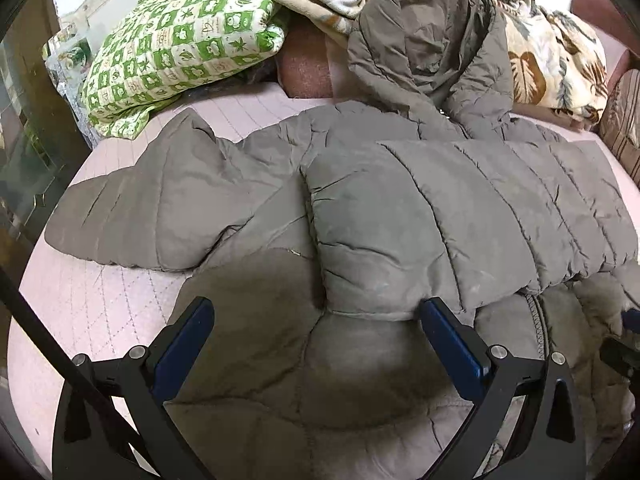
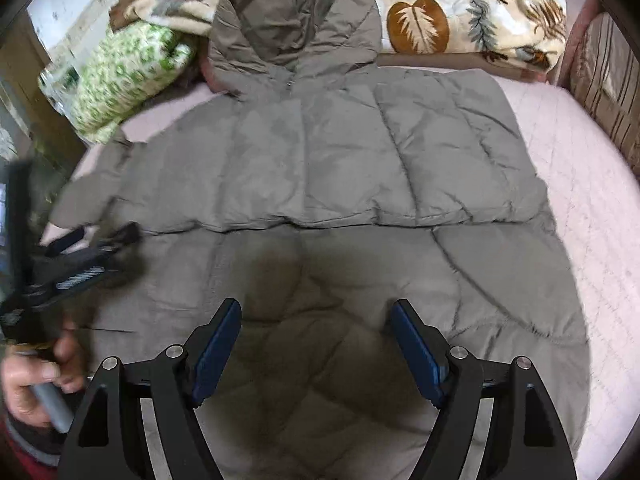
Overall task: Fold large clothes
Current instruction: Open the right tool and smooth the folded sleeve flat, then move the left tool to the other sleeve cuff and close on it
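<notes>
My left gripper hangs over the grey quilted jacket with both jaws spread wide; no fabric is pinched between them. The cuff end of a folded sleeve lies just ahead, between the jaw tips, touching my right blue pad. Beyond lies a green-checked pillow, ahead and left.

No legible text, brand, number or sign appears in either view. The green-and-white checked pillow carries small printed motifs (leaves, stars, clover-like shapes) with faint marks that may be lettering, too small to read. The left gripper, seen blurred in the right wrist view, bears a pale strip on its black body that could be a label or marking; its characters cannot be made out. The quilted grey coat shows no readable tag.
</notes>
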A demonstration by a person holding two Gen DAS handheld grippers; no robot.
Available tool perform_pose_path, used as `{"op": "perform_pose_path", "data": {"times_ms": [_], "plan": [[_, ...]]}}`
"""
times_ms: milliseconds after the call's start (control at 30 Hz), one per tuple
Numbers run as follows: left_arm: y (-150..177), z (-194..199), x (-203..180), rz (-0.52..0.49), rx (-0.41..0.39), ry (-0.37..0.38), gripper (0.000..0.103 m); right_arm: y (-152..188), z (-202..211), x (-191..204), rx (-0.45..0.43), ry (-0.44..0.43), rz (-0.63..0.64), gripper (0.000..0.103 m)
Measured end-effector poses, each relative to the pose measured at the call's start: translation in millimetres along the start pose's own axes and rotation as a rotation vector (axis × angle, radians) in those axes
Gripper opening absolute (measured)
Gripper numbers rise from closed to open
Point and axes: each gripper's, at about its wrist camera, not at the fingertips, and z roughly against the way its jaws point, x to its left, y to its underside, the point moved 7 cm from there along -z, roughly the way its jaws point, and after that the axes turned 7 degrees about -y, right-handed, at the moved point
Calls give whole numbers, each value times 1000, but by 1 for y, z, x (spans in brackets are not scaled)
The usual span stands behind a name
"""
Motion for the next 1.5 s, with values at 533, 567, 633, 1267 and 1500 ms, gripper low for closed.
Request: {"op": "perform_pose_path", "data": {"times_ms": [533,567,633,1267,1500], "plan": [[-14,-1,86,211,-12,-11,103,-11,-14,23,1,-8,72,81],[-13,-1,94,226,-10,-17,103,-10,-14,22,3,-3,77,81],[-9,-4,116,256,-7,-46,103,-9,-12,19,1,-3,66,81],[21,10,167,351,-12,-117,103,54,101,-40,-162,4,-7,81],[27,5,193,405,-3,-119,103,57,110,-59,-202,-31,-121,81]]}}
